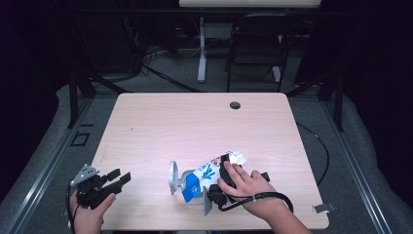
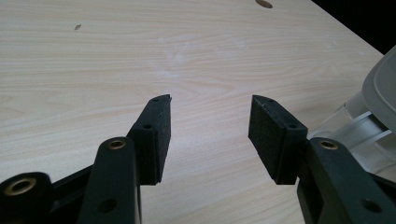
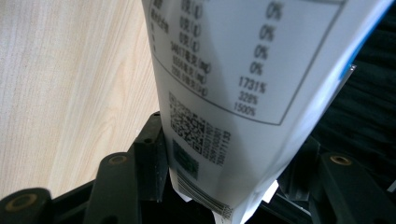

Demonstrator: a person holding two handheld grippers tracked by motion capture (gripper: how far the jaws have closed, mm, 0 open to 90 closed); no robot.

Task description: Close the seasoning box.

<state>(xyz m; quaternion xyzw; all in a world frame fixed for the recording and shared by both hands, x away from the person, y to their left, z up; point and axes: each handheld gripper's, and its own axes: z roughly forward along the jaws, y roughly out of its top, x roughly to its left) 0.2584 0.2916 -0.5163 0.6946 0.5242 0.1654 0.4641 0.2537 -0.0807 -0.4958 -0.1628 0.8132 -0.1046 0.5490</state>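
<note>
A white and blue pouch [image 1: 210, 173] lies tilted near the table's front edge, its blue end down at a clear jar [image 1: 191, 189] with a grey hinged lid [image 1: 173, 177]. My right gripper [image 1: 225, 164] is shut on the pouch's upper part, under the person's hand. In the right gripper view the pouch [image 3: 243, 70] shows a printed nutrition table and a QR code, pinched between the jaws of my right gripper [image 3: 229, 137]. My left gripper [image 1: 118, 178] stands open at the front left corner, holding nothing. Between its spread pads [image 2: 159, 130] of the left gripper [image 2: 211, 100] is bare wood; the jar and lid [image 2: 380, 88] show far right.
The pale wooden table [image 1: 195, 122] has a round cable hole [image 1: 235, 105] near its far edge. A small grey clip [image 1: 322, 208] lies at the front right corner. A chair [image 1: 255, 44] and a desk leg [image 1: 201, 48] stand beyond the table.
</note>
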